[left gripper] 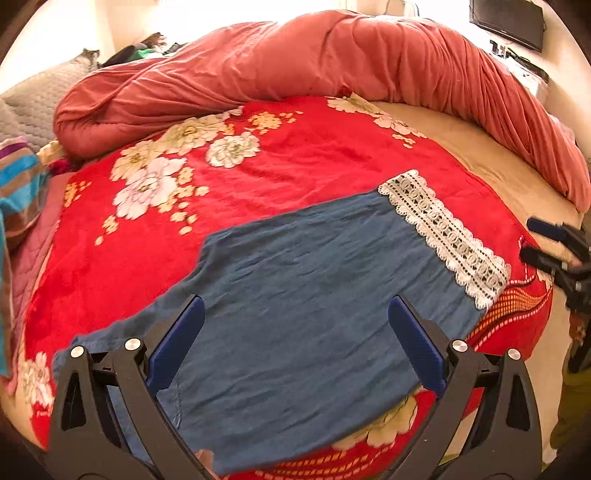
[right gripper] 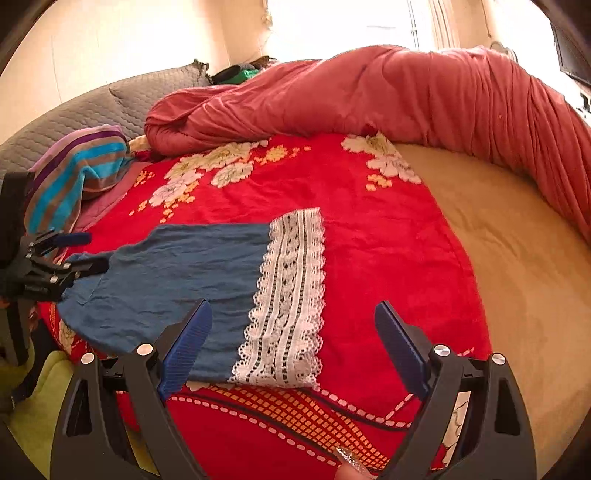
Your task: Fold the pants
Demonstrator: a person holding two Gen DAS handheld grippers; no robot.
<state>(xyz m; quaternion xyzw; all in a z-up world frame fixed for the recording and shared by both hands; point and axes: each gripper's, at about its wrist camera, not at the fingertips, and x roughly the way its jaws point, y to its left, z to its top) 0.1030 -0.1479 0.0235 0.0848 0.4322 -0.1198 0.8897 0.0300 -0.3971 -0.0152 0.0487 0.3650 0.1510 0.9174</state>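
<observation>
Blue pants [left gripper: 303, 295] lie flat, folded lengthwise, on a red floral blanket [left gripper: 295, 158]. Their white lace hem [left gripper: 447, 236] points to the right in the left wrist view. My left gripper [left gripper: 295, 301] hovers over the blue cloth with its jaws wide and nothing between them. In the right wrist view the lace hem [right gripper: 291, 295] lies under my right gripper [right gripper: 293, 306], which is open and empty. My left gripper [right gripper: 83, 253] shows there at the waist end of the pants [right gripper: 173, 273]. My right gripper [left gripper: 546, 243] is at the right edge of the left wrist view, past the hem.
A rolled coral duvet [right gripper: 369, 96] runs along the back and right of the bed. A grey quilted pillow [right gripper: 92, 107] and a striped towel [right gripper: 74, 173] lie at the left. Bare beige sheet [right gripper: 517, 277] lies right of the blanket. A wall screen [left gripper: 506, 22] hangs far right.
</observation>
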